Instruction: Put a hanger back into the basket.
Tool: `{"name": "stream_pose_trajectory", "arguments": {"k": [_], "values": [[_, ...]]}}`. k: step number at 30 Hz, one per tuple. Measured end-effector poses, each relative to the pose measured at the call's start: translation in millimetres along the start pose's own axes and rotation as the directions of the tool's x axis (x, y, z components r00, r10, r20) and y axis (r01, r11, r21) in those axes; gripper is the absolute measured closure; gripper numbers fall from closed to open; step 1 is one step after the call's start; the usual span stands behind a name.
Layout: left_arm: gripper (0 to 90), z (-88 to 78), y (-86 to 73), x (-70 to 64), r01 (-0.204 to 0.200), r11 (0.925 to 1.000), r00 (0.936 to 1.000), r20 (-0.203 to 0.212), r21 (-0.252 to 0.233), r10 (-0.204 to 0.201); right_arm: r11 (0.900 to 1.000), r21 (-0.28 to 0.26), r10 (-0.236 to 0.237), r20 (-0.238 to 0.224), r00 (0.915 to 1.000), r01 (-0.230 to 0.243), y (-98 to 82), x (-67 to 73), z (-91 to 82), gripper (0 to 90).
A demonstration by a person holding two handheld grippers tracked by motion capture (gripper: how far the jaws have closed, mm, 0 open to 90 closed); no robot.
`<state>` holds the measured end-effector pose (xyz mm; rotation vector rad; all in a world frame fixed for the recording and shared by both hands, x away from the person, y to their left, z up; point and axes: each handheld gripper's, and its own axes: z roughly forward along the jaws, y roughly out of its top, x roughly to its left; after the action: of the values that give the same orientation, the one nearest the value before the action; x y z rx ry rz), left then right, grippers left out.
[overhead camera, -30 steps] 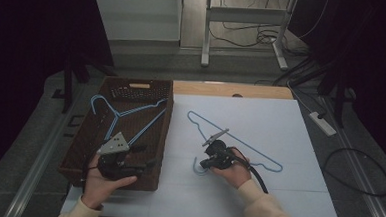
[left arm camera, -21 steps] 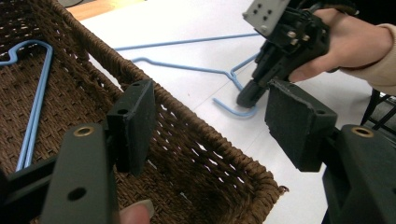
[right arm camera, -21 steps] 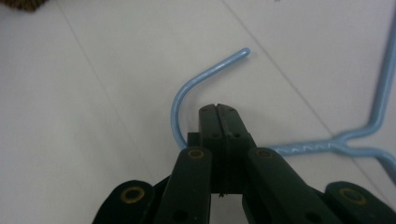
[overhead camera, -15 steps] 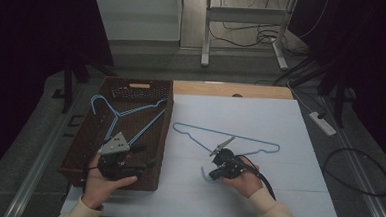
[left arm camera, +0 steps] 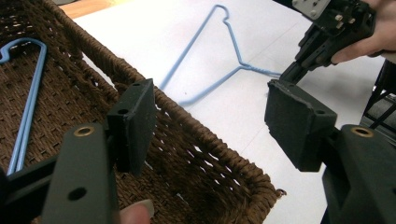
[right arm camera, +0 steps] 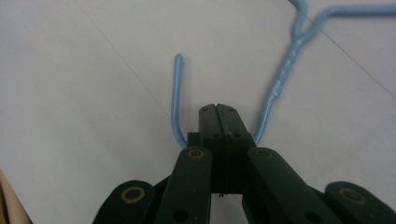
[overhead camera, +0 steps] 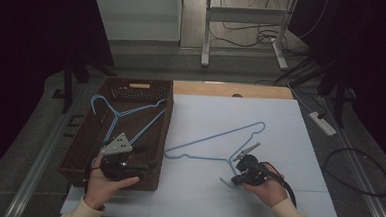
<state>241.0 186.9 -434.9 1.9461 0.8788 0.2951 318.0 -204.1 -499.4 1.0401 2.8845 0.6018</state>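
1 hanger (overhead camera: 130, 116) in basket (overhead camera: 81, 147), 1 hanger (overhead camera: 214, 139) right.

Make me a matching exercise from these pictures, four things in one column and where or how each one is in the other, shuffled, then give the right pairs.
Things:
1. left gripper
2. right gripper
3. hanger on the white sheet
4. second hanger

States:
A. lies in the brown wicker basket
B. jaws open, nothing between them, at the basket's near corner
C. held by the bend of its hook
D. jaws shut on a blue hook

Pairs: 1-B, 2-D, 3-C, 4-A
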Motion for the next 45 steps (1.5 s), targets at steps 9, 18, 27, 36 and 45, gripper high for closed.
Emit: {"name": "stream_pose_trajectory", "arguments": {"k": [9, 18, 27, 36, 45], "values": [[35.1, 1.0, 0.2, -0.4, -0.001, 1.0000, 1.0000, 0.000, 0.002, 0.001, 0.999, 0.007, 0.052, 0.058, 0.9970, -0.053, -25.8, -18.4, -15.7, 90.0], [35.1, 1.5, 0.8, -1.8, -0.004, 1.0000, 1.0000, 0.003, 0.001, 0.004, 0.999, -0.034, 0.033, 0.050, 0.9982, -0.032, -24.2, -19.1, -23.0, 90.0], [35.1, 1.7, 1.4, -3.4, -0.008, 1.0000, 0.9999, 0.006, 0.000, 0.008, 0.999, -0.039, 0.020, 0.131, 0.9911, -0.015, -7.7, -29.8, -40.0, 59.3], [35.1, 1.6, 2.2, -4.9, -0.014, 0.9999, 0.9998, 0.012, -0.001, 0.014, 0.999, 0.037, 0.032, 0.121, 0.9921, -0.036, -2.9, -39.9, -22.8, 59.1], [35.1, 3.6, 3.0, -6.8, -0.018, 0.9998, 0.9997, 0.017, 0.001, 0.018, 0.994, 0.104, 0.004, 0.117, 0.9932, -0.016, -3.7, -36.8, -14.5, 70.2]]}}
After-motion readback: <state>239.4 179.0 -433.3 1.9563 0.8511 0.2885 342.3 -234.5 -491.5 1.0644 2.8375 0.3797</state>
